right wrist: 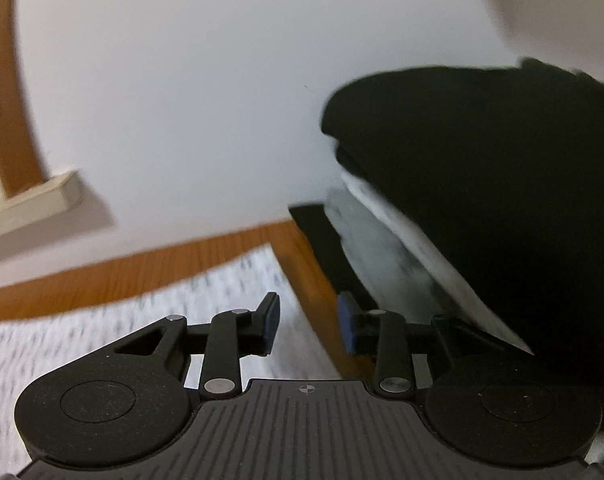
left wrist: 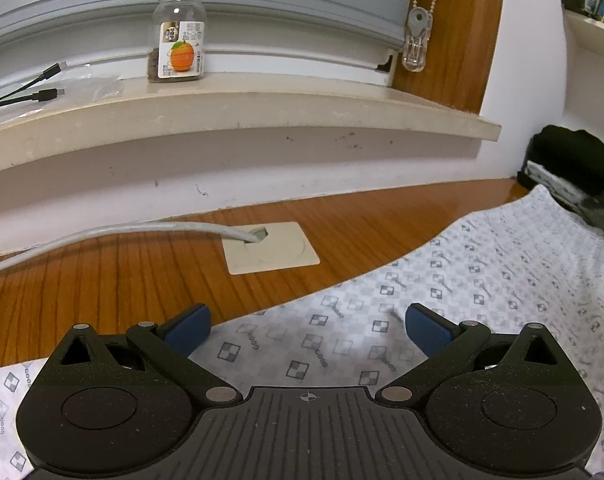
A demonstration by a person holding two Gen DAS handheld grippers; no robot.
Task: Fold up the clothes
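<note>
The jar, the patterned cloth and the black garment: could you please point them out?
jar [left wrist: 178,46], left wrist view, on its label.
patterned cloth [left wrist: 482,276], left wrist view, on its flat middle.
black garment [right wrist: 482,152], right wrist view, on its top fold.

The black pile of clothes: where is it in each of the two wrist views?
Left wrist: the black pile of clothes lies at the right edge, against the wall, behind the patterned cloth.
Right wrist: it fills the right half, close and blurred.
Shared landmark: the window sill.

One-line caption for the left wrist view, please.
Open left hand-held gripper over patterned white cloth on wooden desk, jar on sill.
</note>
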